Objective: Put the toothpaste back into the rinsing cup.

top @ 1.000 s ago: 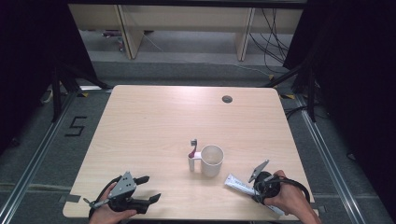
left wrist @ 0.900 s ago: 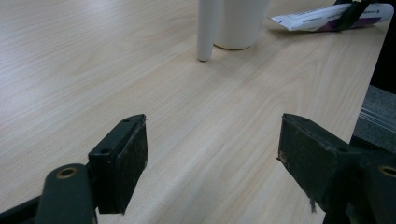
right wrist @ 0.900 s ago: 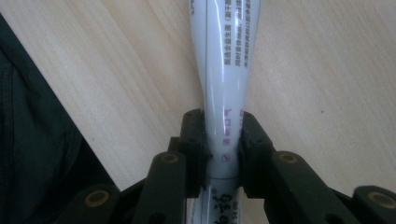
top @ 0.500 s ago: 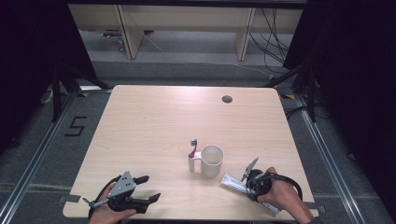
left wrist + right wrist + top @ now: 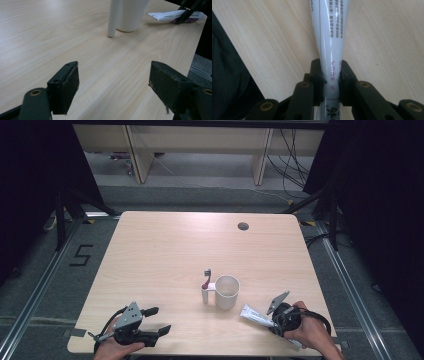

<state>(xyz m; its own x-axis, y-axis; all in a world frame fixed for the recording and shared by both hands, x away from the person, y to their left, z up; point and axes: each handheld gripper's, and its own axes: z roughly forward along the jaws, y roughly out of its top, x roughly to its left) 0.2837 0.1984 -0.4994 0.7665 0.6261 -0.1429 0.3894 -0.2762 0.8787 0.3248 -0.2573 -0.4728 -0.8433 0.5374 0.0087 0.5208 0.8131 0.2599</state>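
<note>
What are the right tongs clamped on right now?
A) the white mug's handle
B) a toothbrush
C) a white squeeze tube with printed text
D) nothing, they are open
C: the right tongs press both pads against the white squeeze tube with printed text.

Left gripper [image 5: 159,319] sits low at the near left, held in the person's left hand [image 5: 116,351], which comes in from the bottom edge. Its jaws point off toward the right and stand wide apart, pads facing each other with nothing between them. The grey plate on top tilts up toward the camera, cable trailing back by the wrist.

Right gripper [image 5: 265,316] is at the near right, wrapped by the right hand [image 5: 305,332], forearm angling in from the bottom right corner. Its jaws point left and a bit away from the person, and they're pinched in tight on a white tube [image 5: 329,50], pads pressing its sides, the tube running straight out ahead between them.
</note>
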